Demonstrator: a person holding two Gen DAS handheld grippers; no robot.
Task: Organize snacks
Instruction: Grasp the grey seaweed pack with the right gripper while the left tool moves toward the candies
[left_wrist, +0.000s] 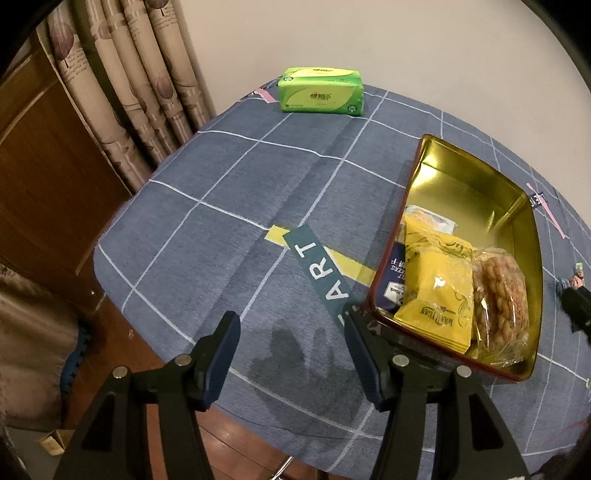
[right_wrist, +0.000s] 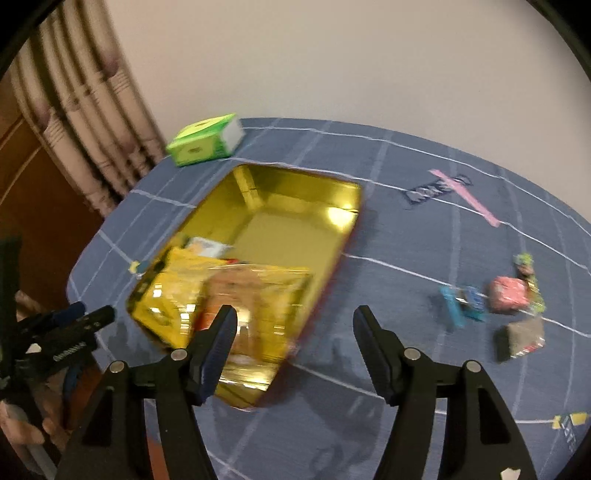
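- Plainly, the table (left_wrist: 229, 206) wears a soft blue-grey cloth crossed by thin white lines, with printed patches in yellow and teal near its middle.
- The tin (left_wrist: 476, 173) is a rectangular metal box with rounded corners, mirror-bright gold inside and dark red along its outer rim; it lies toward the right side of the table in the left wrist view.
- In the tin's near end lie the snacks: a glossy yellow packet (left_wrist: 439, 291), a clear crinkled bag of twisted brown biscuits (left_wrist: 502, 295) beside it, and a dark blue packet (left_wrist: 393, 280) partly under the yellow one.
- A bright green tissue pack (left_wrist: 320, 90), soft-sided and block-shaped, sits at the table's far edge.
- Small loose wrapped snacks (right_wrist: 506, 295) in pink, blue and green, blurred, lie in a cluster toward the table's right edge, well apart from the tin.
- The left tongs (left_wrist: 291, 325) tilt steeply down over the near edge, black arms with ribbed dark blue pads, parted with nothing between them; the right-hand finger sits by the tin's near corner.
- The right tongs (right_wrist: 295, 321) also angle down, spread apart and empty, above the tin's near end and the bare cloth beside it.
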